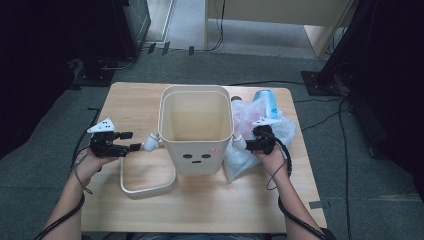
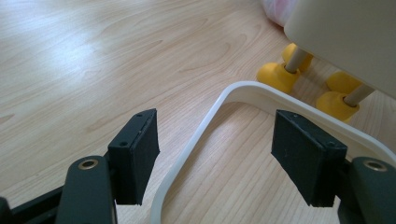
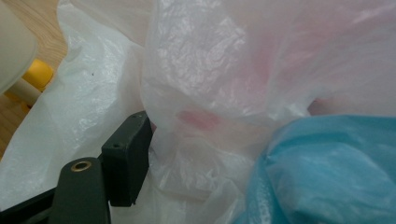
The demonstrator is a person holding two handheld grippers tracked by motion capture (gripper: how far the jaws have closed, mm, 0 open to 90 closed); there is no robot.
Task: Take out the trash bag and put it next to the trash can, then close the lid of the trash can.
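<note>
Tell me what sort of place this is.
Probably a lab or recording room, not a home: a small wooden table on grey carpet, loose cables across the floor, and dark equipment stands beside it.

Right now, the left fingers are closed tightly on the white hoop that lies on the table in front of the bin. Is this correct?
Not quite. The left gripper is open: in the left gripper view its fingers stand apart on either side of the white hoop without touching it. The hoop does lie on the table by the bin.

Each black gripper (image 1: 131,140) carries square pads, brass-ringed screws and a trailing cable.
</note>
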